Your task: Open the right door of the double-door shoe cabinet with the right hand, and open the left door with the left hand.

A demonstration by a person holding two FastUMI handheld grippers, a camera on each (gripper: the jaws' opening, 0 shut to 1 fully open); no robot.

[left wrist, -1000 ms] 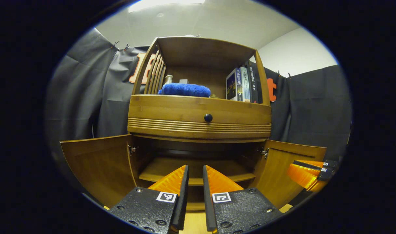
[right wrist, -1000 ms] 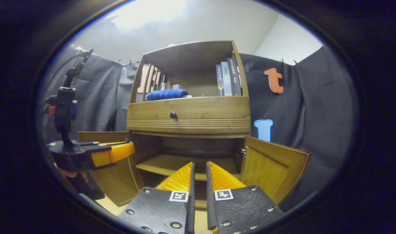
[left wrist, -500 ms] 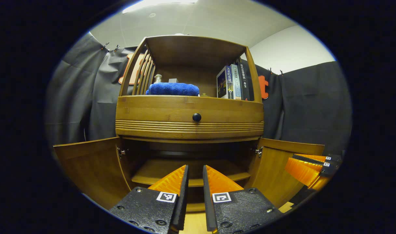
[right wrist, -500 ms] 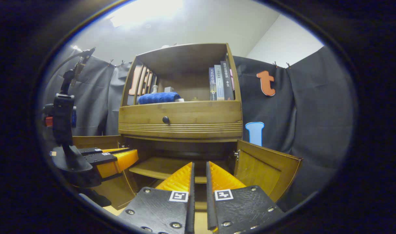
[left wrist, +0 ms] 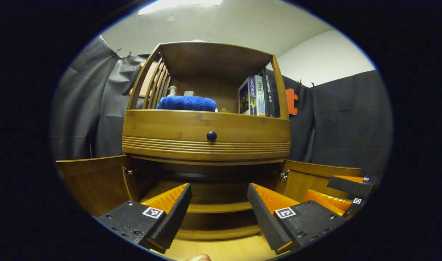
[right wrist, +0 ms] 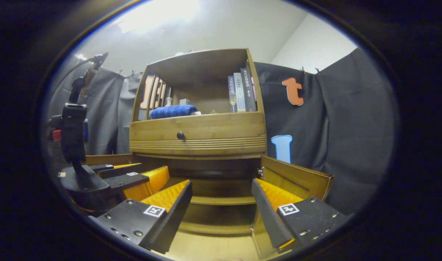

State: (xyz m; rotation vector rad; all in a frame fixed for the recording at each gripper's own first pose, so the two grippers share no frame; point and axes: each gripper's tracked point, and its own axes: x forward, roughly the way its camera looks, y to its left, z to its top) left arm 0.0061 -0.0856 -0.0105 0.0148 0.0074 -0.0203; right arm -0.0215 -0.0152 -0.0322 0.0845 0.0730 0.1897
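Observation:
The wooden shoe cabinet (left wrist: 206, 130) stands straight ahead with both lower doors swung wide. In the left gripper view its left door (left wrist: 92, 181) hangs out at the left and its right door (left wrist: 315, 174) at the right. My left gripper (left wrist: 219, 185) is open in front of the lower compartment, touching nothing. The right gripper (left wrist: 346, 192) shows in front of the right door. In the right gripper view my right gripper (right wrist: 221, 181) is open before the same compartment (right wrist: 221, 188), with the right door (right wrist: 297, 175) beside its right finger. The left gripper (right wrist: 133, 177) covers part of the left door (right wrist: 106, 158).
A drawer with a dark knob (left wrist: 211, 136) sits above the doors. The top shelf holds a blue rolled towel (left wrist: 186, 103) and upright books (left wrist: 257, 95). An inner shelf board (left wrist: 217, 207) crosses the lower compartment. Pale wooden floor (left wrist: 221, 250) lies below, and black cloth hangs behind.
Both grippers went from shut to open. The cabinet has slid a little leftward in both views; both doors stay open.

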